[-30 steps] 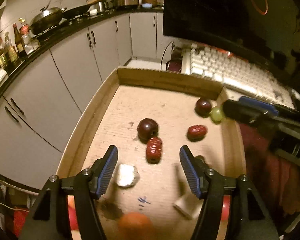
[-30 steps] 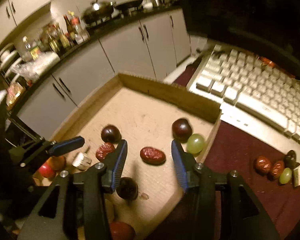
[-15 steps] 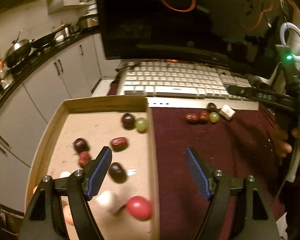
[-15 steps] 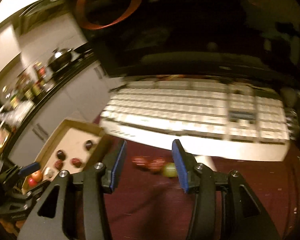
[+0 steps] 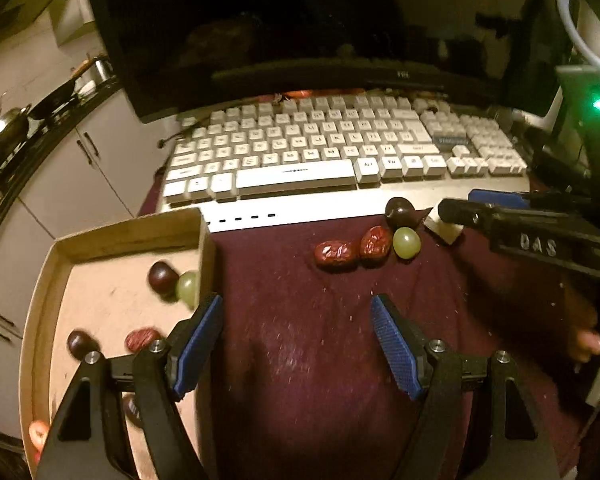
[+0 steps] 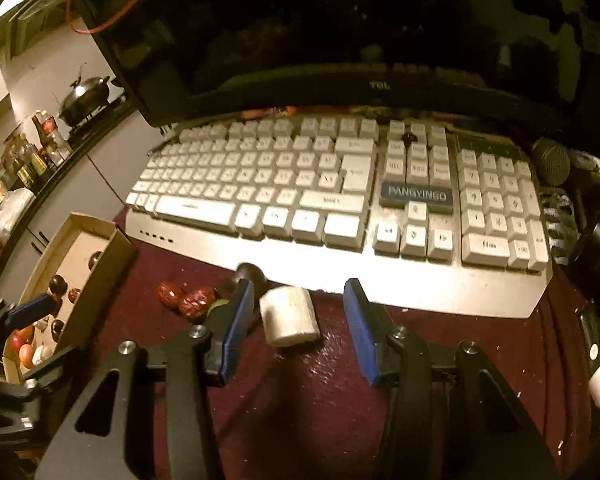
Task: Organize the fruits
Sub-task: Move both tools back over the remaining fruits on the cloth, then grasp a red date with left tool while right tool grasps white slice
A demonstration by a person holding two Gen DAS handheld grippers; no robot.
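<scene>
Maroon cloth is under both my grippers now; a second ago both hung over the cardboard box. Loose fruit sits by the keyboard: two red dates, green grape, dark plum. My right gripper is unclenched around the white chunk, pads apart from it. Left gripper just widened, empty. Box holds plums, a grape, a date.
</scene>
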